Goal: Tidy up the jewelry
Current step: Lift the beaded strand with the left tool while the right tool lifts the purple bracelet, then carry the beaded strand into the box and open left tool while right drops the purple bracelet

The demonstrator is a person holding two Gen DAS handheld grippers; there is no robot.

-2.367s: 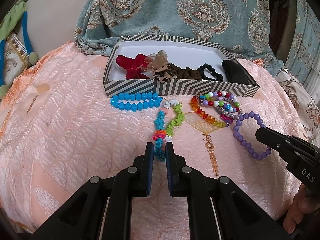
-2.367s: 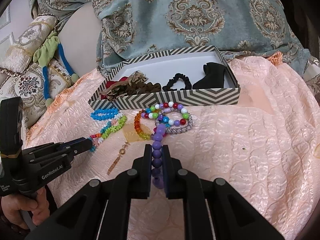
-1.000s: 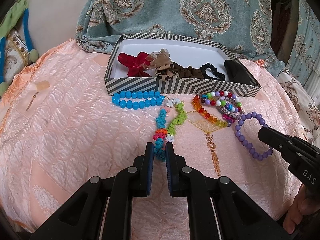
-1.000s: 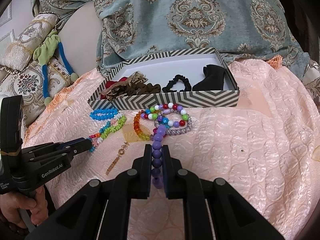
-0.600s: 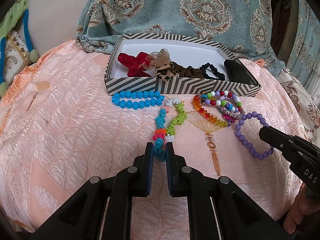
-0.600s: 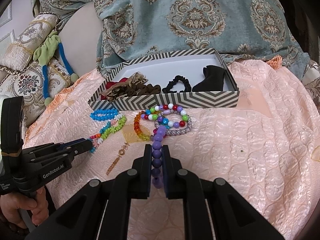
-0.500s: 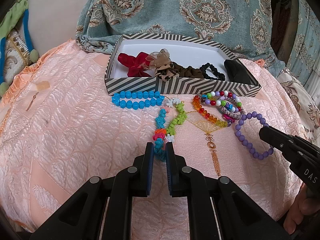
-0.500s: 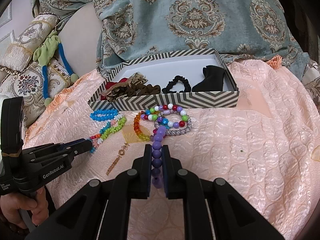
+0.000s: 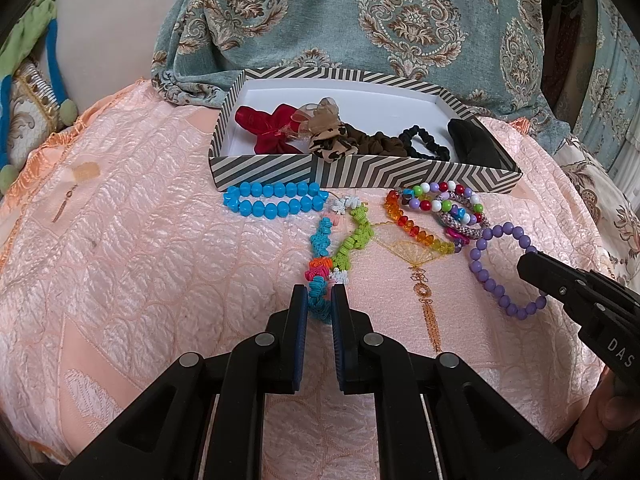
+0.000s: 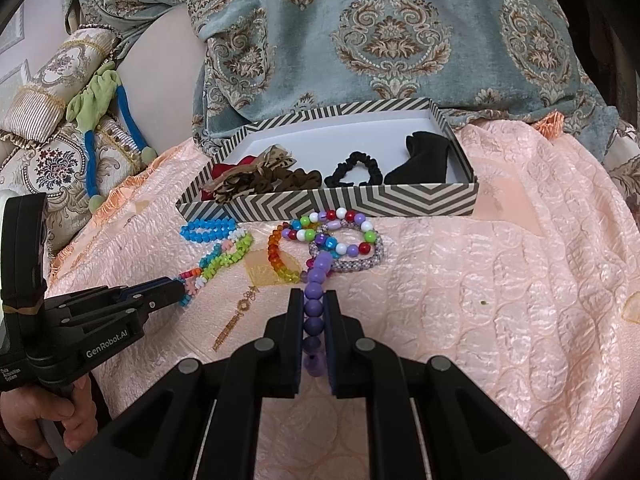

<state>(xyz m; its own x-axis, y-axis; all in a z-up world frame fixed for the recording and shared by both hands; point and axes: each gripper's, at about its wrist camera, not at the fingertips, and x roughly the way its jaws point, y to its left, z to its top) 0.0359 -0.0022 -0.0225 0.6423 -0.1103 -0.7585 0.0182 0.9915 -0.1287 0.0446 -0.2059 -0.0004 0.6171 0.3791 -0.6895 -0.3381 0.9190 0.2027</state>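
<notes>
My left gripper (image 9: 319, 300) is shut on the near end of a knotted cord bracelet (image 9: 354, 240) in turquoise, green and orange, which lies on the peach bedspread. My right gripper (image 10: 313, 312) is shut on a purple bead bracelet (image 10: 313, 307) that trails forward onto the cloth. In the left wrist view the purple bead bracelet (image 9: 478, 267) forms a loop running into the right gripper (image 9: 534, 266). The right wrist view shows the left gripper (image 10: 176, 292) holding the cord bracelet (image 10: 228, 256). Beyond both stands a black-and-white striped box (image 9: 360, 178).
In the box lie a red bow (image 9: 260, 128), a leopard scrunchie (image 9: 328, 140), a black scrunchie (image 9: 424, 140) and a black cloth piece (image 9: 472, 144). Before it lie a blue bead bracelet (image 9: 272, 200), an amber one (image 9: 416, 228) and mixed-colour ones (image 9: 444, 196). Cushions (image 10: 52, 160) sit left.
</notes>
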